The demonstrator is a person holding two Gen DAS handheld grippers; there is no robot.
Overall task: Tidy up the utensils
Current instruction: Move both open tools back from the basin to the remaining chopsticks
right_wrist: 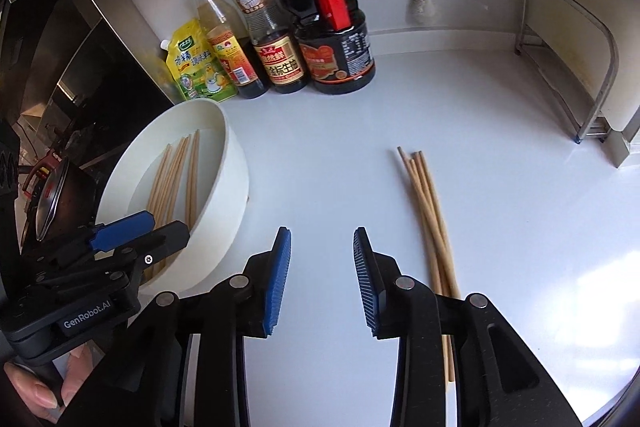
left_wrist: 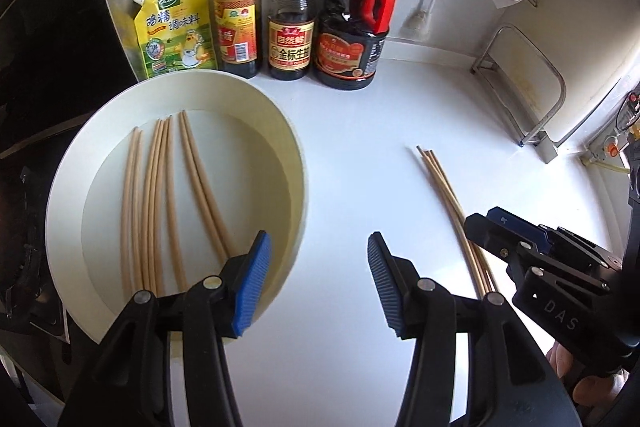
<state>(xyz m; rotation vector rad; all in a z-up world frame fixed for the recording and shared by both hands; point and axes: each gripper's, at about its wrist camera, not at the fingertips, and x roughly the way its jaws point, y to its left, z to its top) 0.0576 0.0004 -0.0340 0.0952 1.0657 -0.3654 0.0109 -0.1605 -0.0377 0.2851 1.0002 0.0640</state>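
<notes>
A round white basin (left_wrist: 280, 131) on the left of the white counter holds several wooden chopsticks (left_wrist: 160, 187); it also shows in the right wrist view (right_wrist: 232, 163) with its chopsticks (right_wrist: 176, 171). A loose bundle of chopsticks (left_wrist: 444, 187) lies on the counter to the right, also in the right wrist view (right_wrist: 424, 203). My left gripper (left_wrist: 320, 259) is open and empty, its left finger over the basin's near rim. My right gripper (right_wrist: 320, 259) is open and empty, just left of the loose bundle; it shows in the left wrist view (left_wrist: 500, 227) over that bundle.
Three sauce bottles (left_wrist: 352, 19) and a yellow seasoning pouch (left_wrist: 172, 31) stand at the back wall. A metal rack (left_wrist: 520, 83) stands at the right. A black stove and a pan (right_wrist: 52, 195) are at the left, beside the basin.
</notes>
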